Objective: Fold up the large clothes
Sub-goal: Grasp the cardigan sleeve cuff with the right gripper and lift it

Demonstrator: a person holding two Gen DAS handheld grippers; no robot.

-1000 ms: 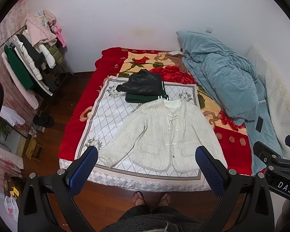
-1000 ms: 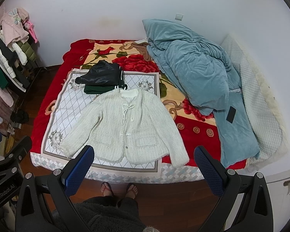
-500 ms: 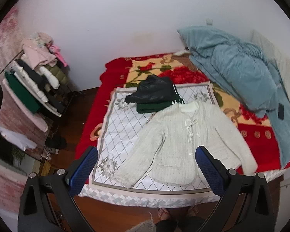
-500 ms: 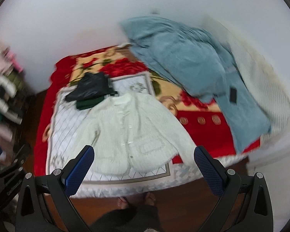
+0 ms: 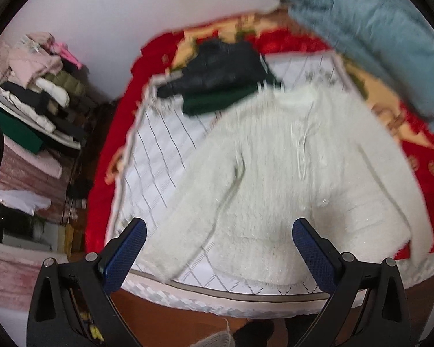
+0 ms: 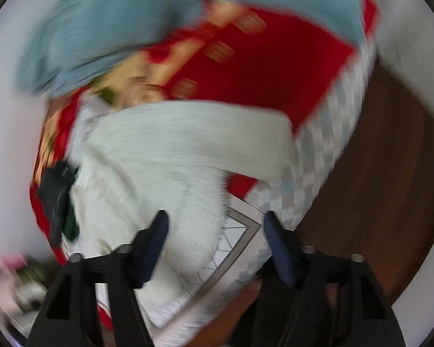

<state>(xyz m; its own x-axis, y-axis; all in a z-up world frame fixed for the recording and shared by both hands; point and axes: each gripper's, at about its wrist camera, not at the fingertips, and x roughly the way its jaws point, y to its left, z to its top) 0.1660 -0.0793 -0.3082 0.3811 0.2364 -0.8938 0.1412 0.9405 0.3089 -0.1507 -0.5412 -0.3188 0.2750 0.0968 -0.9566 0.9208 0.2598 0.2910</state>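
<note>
Bed (image 5: 188, 297): white cardigan (image 5: 289, 179) lay flat, just below the dark folded clothes (image 5: 217, 81).
Change: both grippers had dropped close to the cardigan.
Left gripper (image 5: 217, 248): wide open, empty.
Right gripper (image 6: 217, 231): open, empty, at the cardigan's hem corner.
Meaning: probably folding was starting.

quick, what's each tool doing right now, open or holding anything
Left tool: open, holding nothing, above the white cardigan.
Right tool: open, holding nothing, near the cardigan's hem.

No legible text, label, brand or number anywhere.
</note>
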